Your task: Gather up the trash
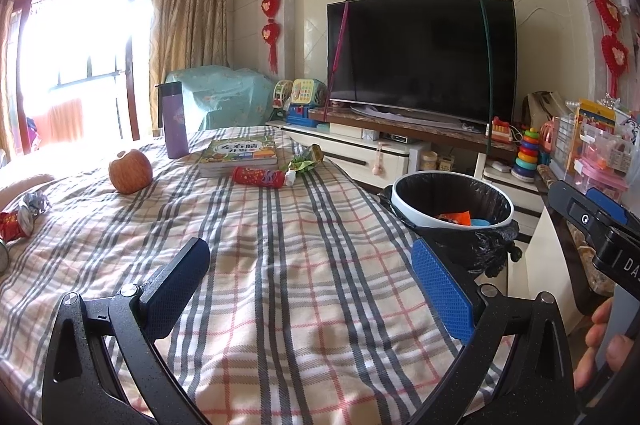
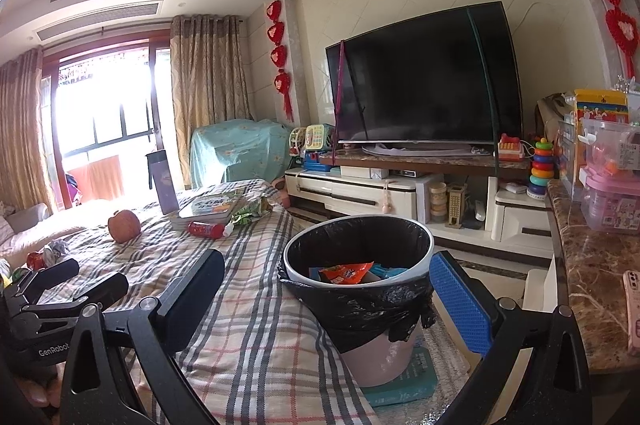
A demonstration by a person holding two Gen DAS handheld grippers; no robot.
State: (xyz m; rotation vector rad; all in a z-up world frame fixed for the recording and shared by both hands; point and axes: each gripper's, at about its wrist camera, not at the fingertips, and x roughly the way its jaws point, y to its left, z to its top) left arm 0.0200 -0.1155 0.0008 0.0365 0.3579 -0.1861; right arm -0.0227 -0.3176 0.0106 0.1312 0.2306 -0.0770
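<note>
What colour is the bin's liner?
Black; the trash bin liner shows best in the right wrist view.

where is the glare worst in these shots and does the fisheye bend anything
Left wrist view: the window is blown out to white, washing the far blanket edge beside the apple; the TV edges bow outward. Right wrist view: the same window is overexposed but keeps its frame bars; the TV leans and curves, and the trash bin stays evenly lit.

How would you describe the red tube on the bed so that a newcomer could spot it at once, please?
Start at the plaid bedspread and look to its far end, where a picture book lies. The red tube lies on its side just in front of that book, beside a green wrapper; it alone is cylindrical and white-capped.
</note>
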